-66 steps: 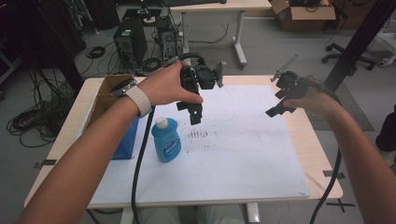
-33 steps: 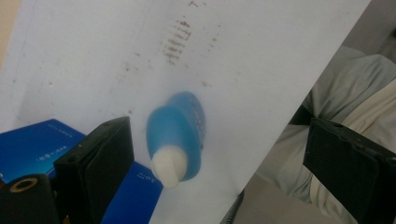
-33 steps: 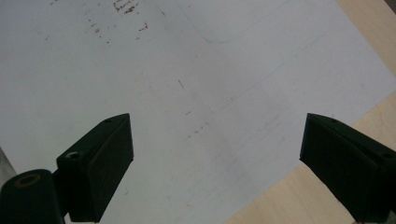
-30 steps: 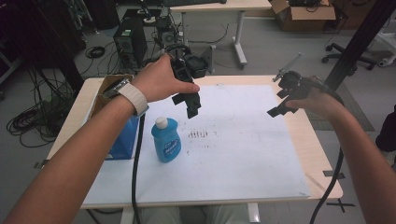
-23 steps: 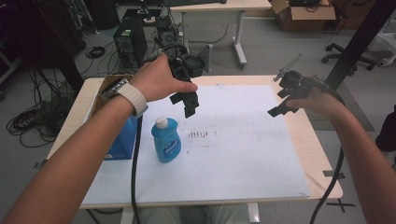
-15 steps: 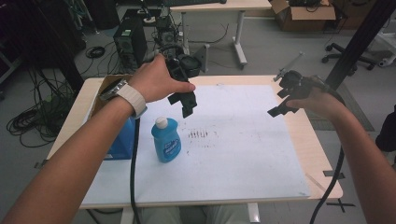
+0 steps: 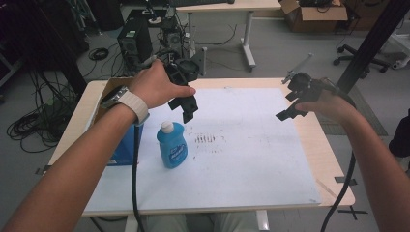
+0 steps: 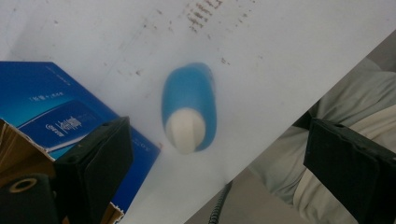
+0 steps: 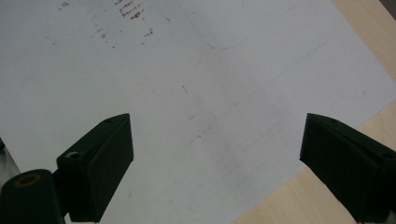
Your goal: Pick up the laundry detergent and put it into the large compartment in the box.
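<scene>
A blue bottle (image 7: 171,145) with a white cap stands upright on the white sheet (image 7: 241,164), left of middle. My left gripper (image 7: 189,112) hovers above and just behind it, pointing down, with its jaws wide apart and nothing between them. In the left gripper view the bottle (image 8: 189,109) appears from above, its cap between the two open jaws of the left gripper (image 8: 217,149) but well below them. My right gripper (image 7: 290,108) hangs open over the sheet's far right edge. In its own view the right gripper (image 9: 217,144) has bare sheet (image 9: 196,70) under it.
A blue box (image 7: 123,147) stands at the table's left edge beside the bottle, and an open cardboard box (image 7: 109,92) sits behind it. Dark smudges (image 7: 205,139) mark the sheet by the bottle. Bare wooden table (image 7: 329,159) borders the sheet on the right.
Since the earliest frame my left hand has shifted slightly to the left above the bottle. Over the last second it has hardly moved. The right hand has stayed where it was.
</scene>
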Tool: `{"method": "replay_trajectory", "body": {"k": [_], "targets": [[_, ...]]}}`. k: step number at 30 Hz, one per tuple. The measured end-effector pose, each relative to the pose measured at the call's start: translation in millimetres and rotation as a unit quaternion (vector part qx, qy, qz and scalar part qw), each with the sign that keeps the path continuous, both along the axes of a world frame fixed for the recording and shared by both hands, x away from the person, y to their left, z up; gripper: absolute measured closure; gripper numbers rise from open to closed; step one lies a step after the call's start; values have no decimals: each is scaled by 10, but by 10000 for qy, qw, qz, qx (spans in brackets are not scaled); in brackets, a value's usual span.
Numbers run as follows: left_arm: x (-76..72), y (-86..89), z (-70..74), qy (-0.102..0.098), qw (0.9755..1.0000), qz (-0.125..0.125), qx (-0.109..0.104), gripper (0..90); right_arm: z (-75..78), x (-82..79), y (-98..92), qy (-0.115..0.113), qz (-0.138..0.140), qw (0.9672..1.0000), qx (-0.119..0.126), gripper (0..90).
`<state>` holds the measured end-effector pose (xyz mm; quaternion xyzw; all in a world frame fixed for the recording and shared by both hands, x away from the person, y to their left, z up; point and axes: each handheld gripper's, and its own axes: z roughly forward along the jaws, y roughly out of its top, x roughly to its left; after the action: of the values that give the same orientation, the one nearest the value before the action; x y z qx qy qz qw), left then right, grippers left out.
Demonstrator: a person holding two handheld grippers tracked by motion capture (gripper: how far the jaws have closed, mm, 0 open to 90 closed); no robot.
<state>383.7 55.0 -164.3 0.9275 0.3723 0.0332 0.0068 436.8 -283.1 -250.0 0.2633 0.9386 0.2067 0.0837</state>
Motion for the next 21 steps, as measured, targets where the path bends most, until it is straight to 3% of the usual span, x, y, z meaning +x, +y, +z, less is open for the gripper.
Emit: {"method": "replay_trajectory", "body": {"k": [8,21], "targets": [[18,72,-68,-73,9996,273,28,86,0,-5,-14,7,-27,10000,-4,98],[22,137,-123,-30,9993,379,-39,85,-16,7,-2,33,-35,10000,-11,98]]}}
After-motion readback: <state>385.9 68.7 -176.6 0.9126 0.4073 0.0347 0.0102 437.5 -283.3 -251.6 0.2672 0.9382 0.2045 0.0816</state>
